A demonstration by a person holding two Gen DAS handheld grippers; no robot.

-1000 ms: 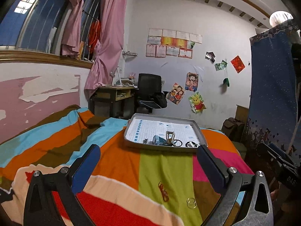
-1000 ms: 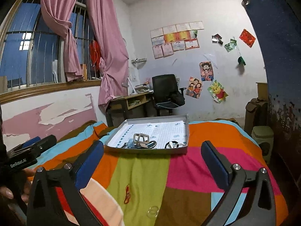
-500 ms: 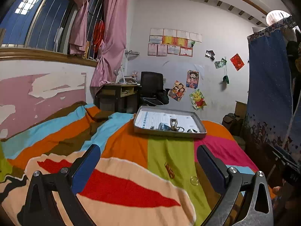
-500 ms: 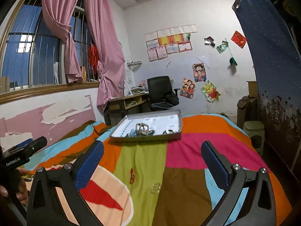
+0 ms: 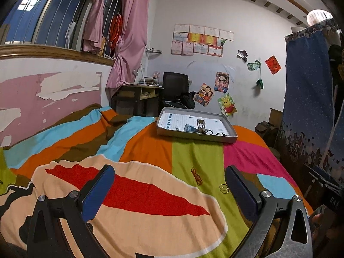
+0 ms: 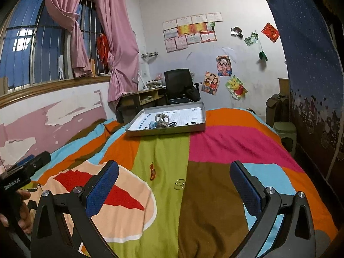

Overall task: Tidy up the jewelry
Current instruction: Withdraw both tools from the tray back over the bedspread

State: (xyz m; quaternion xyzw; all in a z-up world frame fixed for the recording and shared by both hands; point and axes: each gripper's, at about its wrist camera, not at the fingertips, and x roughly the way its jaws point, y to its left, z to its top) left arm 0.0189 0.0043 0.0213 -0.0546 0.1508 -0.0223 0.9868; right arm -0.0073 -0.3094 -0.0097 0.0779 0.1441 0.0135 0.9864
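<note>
Jewelry: orange clip (image 5: 196, 175) and gold ring (image 5: 223, 188) were left on blanket (image 5: 150, 146), well apart from tray (image 5: 196, 137). Left gripper (image 5: 169, 190) and right gripper (image 6: 174, 190) were held spread, empty. Ring, maybe two, could be pushed into soft folds and lost.

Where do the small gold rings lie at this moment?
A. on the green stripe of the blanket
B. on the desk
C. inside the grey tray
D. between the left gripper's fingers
A: the gold rings lie on the blanket's green stripe, well short of the tray, with both grippers open and empty.
</note>
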